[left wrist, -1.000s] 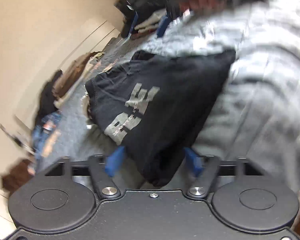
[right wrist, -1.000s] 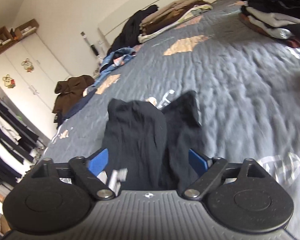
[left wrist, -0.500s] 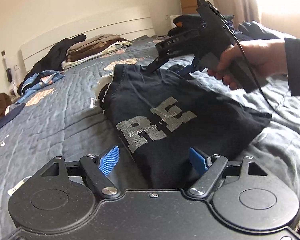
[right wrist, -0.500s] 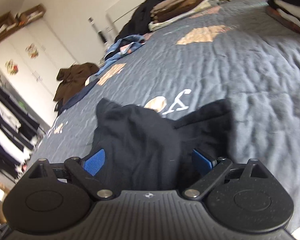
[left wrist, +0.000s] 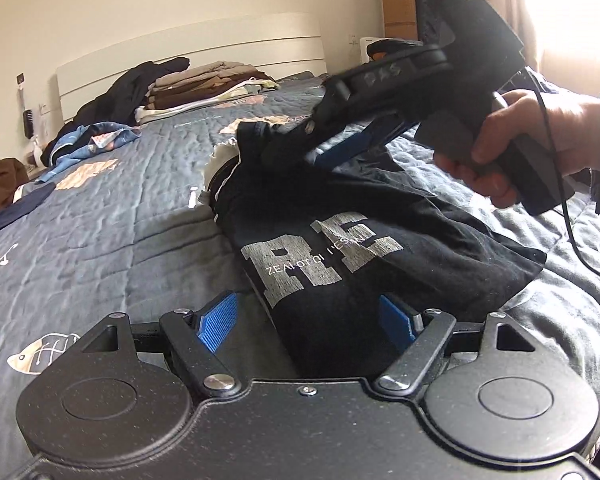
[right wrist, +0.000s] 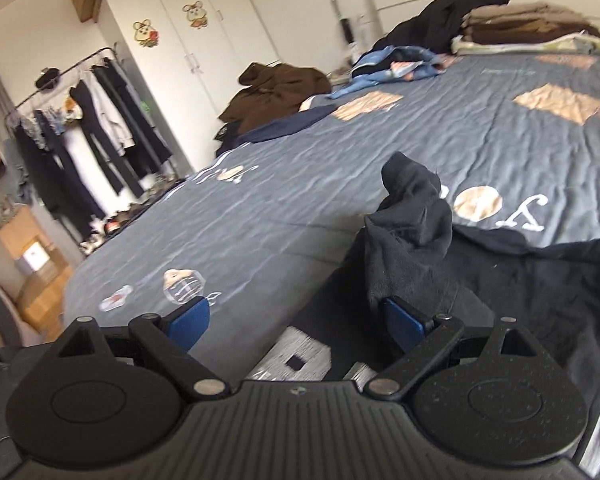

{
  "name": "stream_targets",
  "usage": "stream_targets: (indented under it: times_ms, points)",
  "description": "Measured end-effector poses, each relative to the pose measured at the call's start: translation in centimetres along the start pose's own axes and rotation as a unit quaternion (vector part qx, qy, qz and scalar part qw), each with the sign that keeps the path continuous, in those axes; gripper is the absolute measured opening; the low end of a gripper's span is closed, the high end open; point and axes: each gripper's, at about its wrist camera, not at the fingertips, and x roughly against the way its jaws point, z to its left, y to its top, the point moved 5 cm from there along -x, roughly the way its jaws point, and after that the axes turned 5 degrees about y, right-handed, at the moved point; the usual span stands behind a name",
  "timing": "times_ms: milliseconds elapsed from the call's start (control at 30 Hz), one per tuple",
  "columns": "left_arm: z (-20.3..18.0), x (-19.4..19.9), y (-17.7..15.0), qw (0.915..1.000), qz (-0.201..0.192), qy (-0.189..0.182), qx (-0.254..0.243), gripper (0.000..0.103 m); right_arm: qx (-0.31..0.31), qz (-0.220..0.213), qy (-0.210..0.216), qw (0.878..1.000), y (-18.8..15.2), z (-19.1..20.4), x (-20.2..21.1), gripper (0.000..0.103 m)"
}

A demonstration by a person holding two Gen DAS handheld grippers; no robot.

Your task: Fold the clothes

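On the bed (left wrist: 100, 216), the folded black T-shirt (left wrist: 340, 248) lies between both wide-open grippers, left gripper (left wrist: 306, 322) and right gripper (right wrist: 296, 326), neither gripping; the next move is probably gripping an edge for another fold.

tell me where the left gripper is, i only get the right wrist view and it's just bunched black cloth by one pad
Observer: The left gripper is at the near end of the black t-shirt, jaws open, with cloth lying between them.
Operator: which way up is the shirt
Observer: Print up. The left wrist view shows big grey letters, R and E, facing the camera, and the shirt lies on the quilt.
Operator: and where's my gripper on it
Observer: The right gripper is at the far, collar end of the shirt, held by a hand.
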Motion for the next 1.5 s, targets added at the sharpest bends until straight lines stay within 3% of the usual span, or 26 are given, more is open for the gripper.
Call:
stream_targets:
  times_ms: [100,300,500,733,767,833,867,900,1100,1233,1333,1400,1500]
  points:
    - [0.1,0.2,0.1,1.0,-0.001,-0.003,0.004,0.076,-0.023,-0.035,-0.008,0.999,1.0,-1.8,2.2,0.094]
    - [0.5,0.2,0.3,0.9999,-0.003,-0.003,0.011,0.076,-0.111,-0.122,-0.049,0.985,2.7,-10.8,6.4,0.094]
    - [0.5,0.0,0.2,1.0,0.002,-0.002,0.008,0.076,-0.155,-0.097,0.009,0.983,1.9,-15.0,4.3,0.094]
    - [0.6,-0.6,-0.1,0.9998,0.017,0.001,0.009,0.076,-0.141,-0.033,-0.002,0.989,-0.1,-13.8,-1.2,0.091]
    - [0.7,-0.5,-0.1,0.9998,0.016,0.002,0.009,0.076,-0.141,-0.029,-0.004,0.99,-0.5,-13.6,-1.7,0.087]
    - [0.8,-0.4,-0.1,0.9998,0.016,0.002,0.009,0.076,-0.137,-0.03,-0.016,0.99,-0.7,-13.2,-1.8,0.054]
    - [0.8,-0.4,-0.1,0.9998,0.015,0.003,0.01,0.076,-0.144,-0.027,-0.017,0.989,-0.6,-13.3,-1.8,0.02]
    - [0.9,-0.4,-0.1,0.9998,0.015,0.003,0.011,0.076,-0.16,-0.026,-0.015,0.987,-0.5,-13.3,-1.5,0.016]
    - [1.1,-0.1,0.0,0.9998,0.011,0.001,0.015,0.076,-0.175,-0.046,-0.008,0.983,1.4,-12.5,1.5,0.013]
    - [1.3,0.1,0.3,0.9997,0.004,-0.004,0.025,0.076,-0.165,-0.044,-0.044,0.984,2.2,-13.2,3.2,0.013]
    - [1.1,-0.1,0.1,0.9999,0.008,0.0,0.015,0.076,-0.178,-0.013,-0.06,0.982,0.5,-14.9,2.3,0.025]
    - [1.0,0.3,0.2,1.0,-0.004,-0.002,0.003,0.076,-0.209,-0.004,-0.047,0.977,-0.8,-15.8,1.7,0.041]
    - [0.6,0.5,0.4,0.9998,-0.012,-0.008,-0.015,0.076,-0.251,-0.002,-0.019,0.968,-2.0,-16.4,1.7,0.046]
